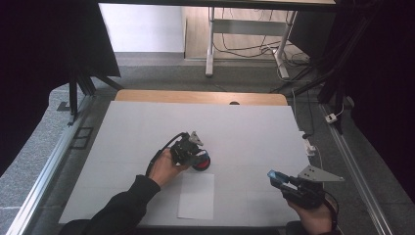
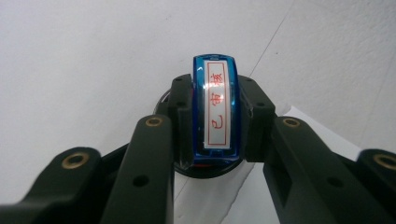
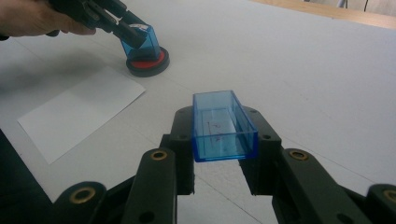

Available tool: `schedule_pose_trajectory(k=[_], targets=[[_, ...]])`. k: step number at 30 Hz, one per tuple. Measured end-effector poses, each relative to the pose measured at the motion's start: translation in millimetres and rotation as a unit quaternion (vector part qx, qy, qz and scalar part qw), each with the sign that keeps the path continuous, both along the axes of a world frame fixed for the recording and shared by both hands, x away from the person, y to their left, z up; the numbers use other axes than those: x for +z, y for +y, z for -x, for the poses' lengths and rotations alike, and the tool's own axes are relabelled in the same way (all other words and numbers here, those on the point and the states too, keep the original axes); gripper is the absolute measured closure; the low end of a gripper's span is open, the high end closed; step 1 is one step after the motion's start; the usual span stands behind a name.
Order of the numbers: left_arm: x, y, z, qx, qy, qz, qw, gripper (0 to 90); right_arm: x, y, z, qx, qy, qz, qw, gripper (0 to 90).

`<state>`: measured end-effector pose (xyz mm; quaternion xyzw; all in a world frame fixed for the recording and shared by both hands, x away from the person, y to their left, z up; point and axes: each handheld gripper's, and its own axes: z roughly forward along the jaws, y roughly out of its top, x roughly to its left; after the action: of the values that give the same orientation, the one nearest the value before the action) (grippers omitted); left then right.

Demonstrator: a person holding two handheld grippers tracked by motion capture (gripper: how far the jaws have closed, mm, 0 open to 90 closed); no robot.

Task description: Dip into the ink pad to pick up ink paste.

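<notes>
— Where your left gripper (image 2: pixel 215 116) pinches it, what sits between the jaws?

— You hold a blue translucent stamp (image 2: pixel 215 109), clamped on both sides. Its top label, white with red characters in a red frame, faces the camera, long axis running straight away between your jaws. Its lower end presses into a round ink pad (image 3: pixel 148 62): black rim, red inside.

— How does it stand on the pad?

— Tilted in the right gripper view, its top leaning toward your left hand (image 1: pixel 165 169). Pad and stamp sit near the middle of the white table (image 1: pixel 254 132), just beyond a white paper sheet (image 1: pixel 196 197).

— And your right gripper (image 3: pixel 223 140)?

— Its jaws close on a clear blue rectangular cap (image 3: pixel 223 126), a hollow box with glossy plastic walls, open mouth up, holding nothing I can make out. You carry it above the table's near right part, well apart from the pad.
</notes>
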<state>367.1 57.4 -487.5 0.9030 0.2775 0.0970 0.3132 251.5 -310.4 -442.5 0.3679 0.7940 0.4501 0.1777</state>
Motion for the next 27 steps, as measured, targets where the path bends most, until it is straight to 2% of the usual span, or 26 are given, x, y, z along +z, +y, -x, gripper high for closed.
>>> schedule_pose_trajectory(k=[10, 15, 17, 20, 27], targets=[[-0.5, 12.8, -8.3, 0.001, 0.030, 0.044, 0.9986, 69.8, 0.5, -1.2, 0.4, -0.001, -0.002, -0.003, 1.0000, 68.6], [11.9, 22.1, -8.6, 0.001, 0.037, 0.083, 0.9958, 69.8, 0.8, -2.2, 0.8, -0.002, -0.003, -0.004, 1.0000, 68.6], [14.9, 24.5, -8.8, 0.001, 0.041, 0.093, 0.9948, 69.8, 0.9, -2.3, 0.9, -0.002, -0.003, -0.004, 1.0000, 68.6], [14.9, 25.8, -9.1, 0.000, 0.045, 0.097, 0.9942, 69.8, 0.9, -2.0, 0.8, -0.002, -0.003, -0.003, 1.0000, 68.6], [6.9, 19.7, -8.8, -0.007, 0.044, 0.076, 0.9961, 69.8, 0.8, -2.1, 0.8, -0.002, -0.002, -0.003, 1.0000, 68.5]])
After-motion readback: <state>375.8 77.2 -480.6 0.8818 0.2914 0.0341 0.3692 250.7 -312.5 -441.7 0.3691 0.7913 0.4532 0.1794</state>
